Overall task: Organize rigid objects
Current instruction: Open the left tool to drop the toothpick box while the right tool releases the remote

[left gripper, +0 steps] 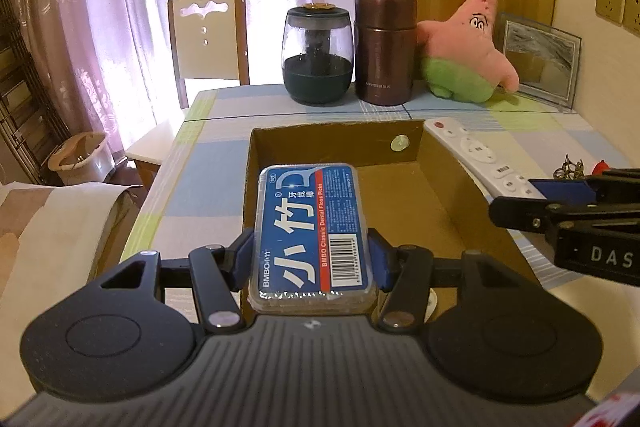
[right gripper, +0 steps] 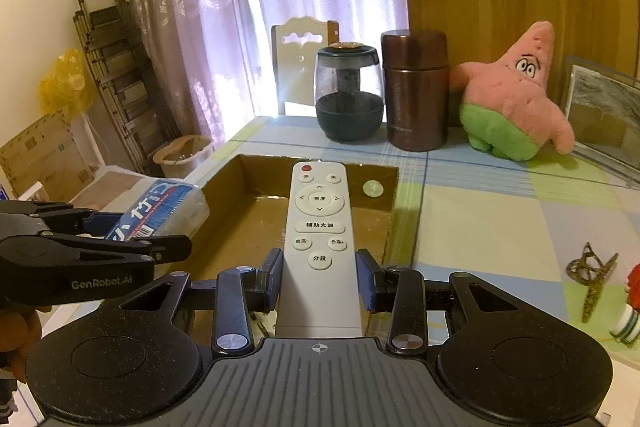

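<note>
My left gripper is shut on a blue dental floss pick box, held flat over the near left part of an open cardboard box. My right gripper is shut on a white remote control, whose front end reaches over the same cardboard box. In the right wrist view the floss pick box and the left gripper sit at the left. In the left wrist view the remote and the right gripper come in from the right.
At the table's far end stand a dark glass jar, a brown thermos, a pink star plush and a framed picture. A metal trinket lies at the right. A chair stands behind the checked tablecloth.
</note>
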Demonstrator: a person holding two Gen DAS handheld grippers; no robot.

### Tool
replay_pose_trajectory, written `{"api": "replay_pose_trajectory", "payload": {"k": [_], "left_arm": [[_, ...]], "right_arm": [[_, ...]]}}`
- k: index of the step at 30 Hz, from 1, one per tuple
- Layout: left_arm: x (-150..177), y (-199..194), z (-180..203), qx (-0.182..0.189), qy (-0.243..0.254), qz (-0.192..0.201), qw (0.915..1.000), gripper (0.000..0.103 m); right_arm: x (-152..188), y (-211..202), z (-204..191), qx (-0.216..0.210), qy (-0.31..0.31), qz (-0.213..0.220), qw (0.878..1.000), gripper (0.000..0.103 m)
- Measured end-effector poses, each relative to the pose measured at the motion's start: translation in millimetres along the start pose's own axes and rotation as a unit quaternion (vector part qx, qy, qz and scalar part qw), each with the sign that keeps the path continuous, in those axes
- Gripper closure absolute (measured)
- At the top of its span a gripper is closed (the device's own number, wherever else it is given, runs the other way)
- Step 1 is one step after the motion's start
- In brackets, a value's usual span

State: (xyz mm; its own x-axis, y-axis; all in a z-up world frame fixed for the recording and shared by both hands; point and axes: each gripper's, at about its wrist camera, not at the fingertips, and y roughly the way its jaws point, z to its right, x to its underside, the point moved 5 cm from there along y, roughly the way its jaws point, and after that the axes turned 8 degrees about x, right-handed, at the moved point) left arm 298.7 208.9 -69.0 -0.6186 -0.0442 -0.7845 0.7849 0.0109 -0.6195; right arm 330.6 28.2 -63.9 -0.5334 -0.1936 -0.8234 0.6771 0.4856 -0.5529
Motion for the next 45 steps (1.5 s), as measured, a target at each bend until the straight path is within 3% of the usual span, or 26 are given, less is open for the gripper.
{"api": "replay_pose_trajectory", "payload": {"k": [17, 26, 45], "left_arm": [[5.7, 33.8, -1.2, 0.003, 0.013, -0.033, 0.9994, 0.050], [3.1, 29.4, -6.2, -0.013, 0.008, -0.017, 0.9997, 0.049], [4.6, 30.9, -5.0, 0.003, -0.009, -0.025, 0.9996, 0.049]], "right_arm": [[10.4, 33.7, -1.5, -0.005, 0.002, -0.033, 0.999, 0.068], [10.1, 36.1, 1.7, -0.003, 0.006, -0.035, 0.999, 0.068], [12.4, 39.4, 3.5, 0.001, 0.005, -0.034, 0.999, 0.068]]}}
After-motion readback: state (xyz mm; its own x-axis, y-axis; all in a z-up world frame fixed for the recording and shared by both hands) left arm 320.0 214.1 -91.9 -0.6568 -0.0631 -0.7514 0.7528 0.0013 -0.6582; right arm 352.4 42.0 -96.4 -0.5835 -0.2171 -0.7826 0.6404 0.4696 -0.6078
